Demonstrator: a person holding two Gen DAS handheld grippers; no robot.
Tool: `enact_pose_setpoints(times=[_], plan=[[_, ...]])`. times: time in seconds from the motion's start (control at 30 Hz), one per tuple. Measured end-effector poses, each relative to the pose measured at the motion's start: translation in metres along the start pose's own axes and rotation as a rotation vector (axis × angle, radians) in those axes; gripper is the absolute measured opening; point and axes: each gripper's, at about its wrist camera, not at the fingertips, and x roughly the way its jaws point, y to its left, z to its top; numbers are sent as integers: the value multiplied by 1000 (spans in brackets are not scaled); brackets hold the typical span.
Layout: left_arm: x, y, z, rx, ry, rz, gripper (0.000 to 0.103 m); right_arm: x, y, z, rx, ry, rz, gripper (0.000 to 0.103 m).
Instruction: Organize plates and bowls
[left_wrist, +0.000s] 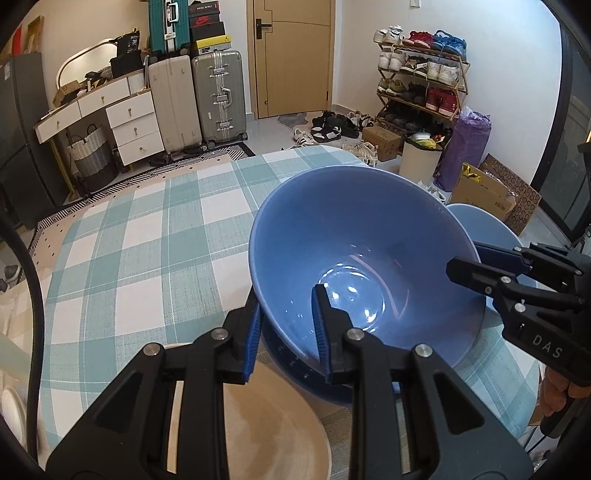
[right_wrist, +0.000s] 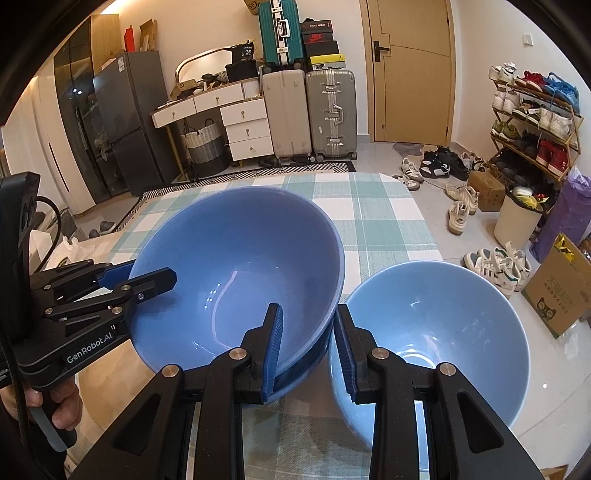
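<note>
Hiding beneath big bowl: bowl bottoms

Both fisheye views are taken close above the checked-cloth counter, facing the far door; the large glossy blue ceramic bowl is shared from opposite sides.

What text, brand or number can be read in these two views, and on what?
"DAS": right tool body.
"GenRobot.AI": left tool body.
"36": black box on dresser.
"SF": brown carton at the top edge, cut off.
Shoebox and floor carton print: too small to read.
</note>
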Motion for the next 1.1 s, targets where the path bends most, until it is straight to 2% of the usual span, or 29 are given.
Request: enact_pose_setpoints(times=[0.53, 0.87, 1.1], plan=[[29, 9, -12, 0, 34, 16, 22, 9, 3, -4, -30, 12, -22, 30], [36, 13, -16, 23, 23, 42, 23, 13, 8, -5, -49, 17, -35, 30], [34, 9, -21, 38, 19, 47, 29, 14, 10, -6, -42, 22, -33, 31]])
